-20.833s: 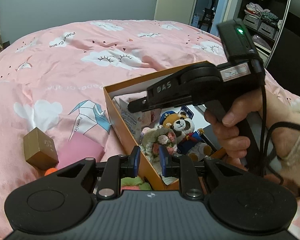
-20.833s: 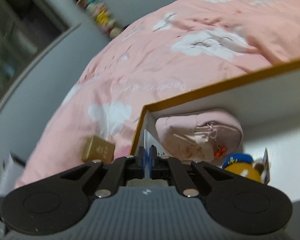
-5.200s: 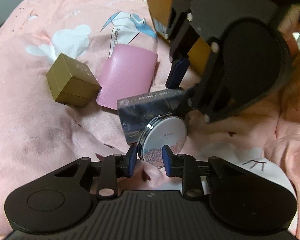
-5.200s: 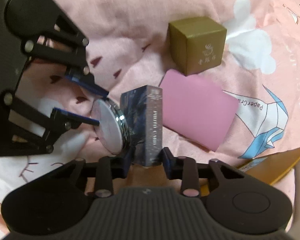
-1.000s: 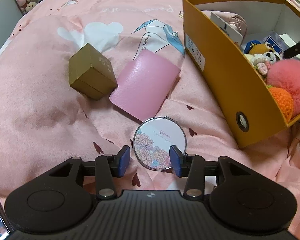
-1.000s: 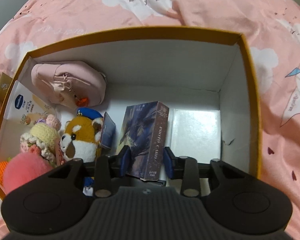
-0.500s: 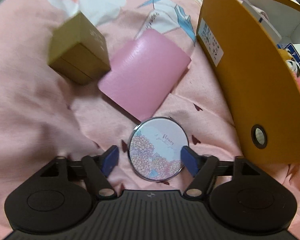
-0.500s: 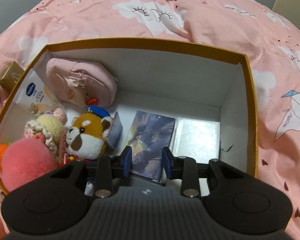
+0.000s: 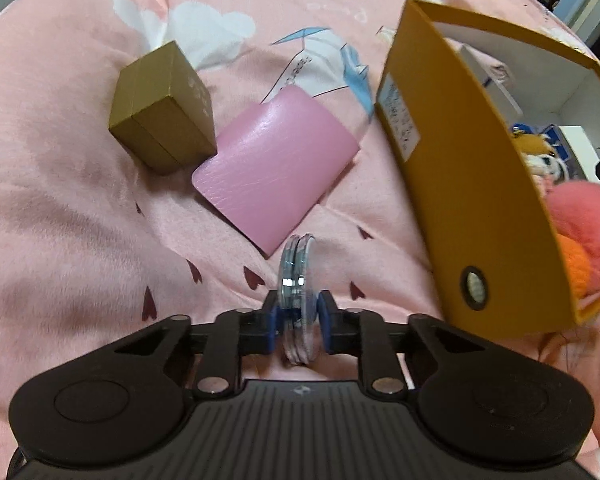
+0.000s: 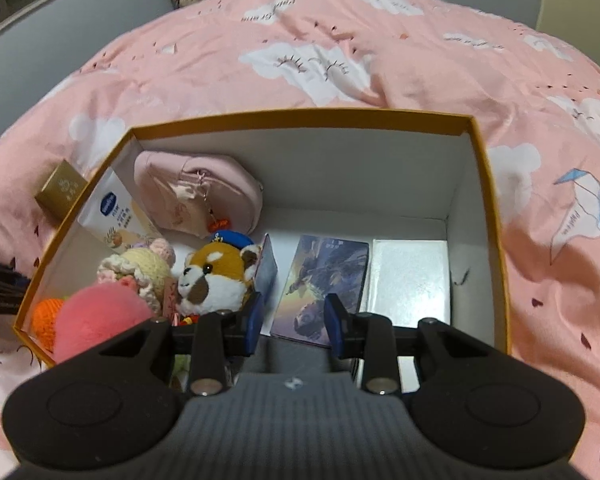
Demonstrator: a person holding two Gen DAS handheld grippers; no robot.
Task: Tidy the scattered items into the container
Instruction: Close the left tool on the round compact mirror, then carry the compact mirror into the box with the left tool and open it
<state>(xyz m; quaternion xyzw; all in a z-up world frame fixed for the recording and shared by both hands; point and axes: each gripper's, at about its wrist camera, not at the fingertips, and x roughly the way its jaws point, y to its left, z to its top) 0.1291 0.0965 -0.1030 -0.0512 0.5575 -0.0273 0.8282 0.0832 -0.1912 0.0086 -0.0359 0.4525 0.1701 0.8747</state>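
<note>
Slippage is my main worry: my left gripper [image 9: 299, 322] is closing on the round compact mirror [image 9: 297, 280], which stands on edge between the pads, and I judge that a thin, smooth disc pinched only at its near rim could pivot or drop onto the pink bedcover [image 9: 60, 208] on the way over. The orange box [image 9: 472, 184] stands just to the right, its tall near wall between me and the inside, so a low swing could clip that rim.

My right gripper [image 10: 293, 318] hangs over the box's interior with its fingers apart and nothing between them; the dark picture box [image 10: 324, 276] lies flat on the floor below, beside a plush fox [image 10: 216, 276].

The gold cube [image 9: 162, 110] and pink card holder [image 9: 276, 172] lie on the bedcover by the box's left wall.

Most of the mirror's face is turned away from me, and blur hides whether both pads already press it.
</note>
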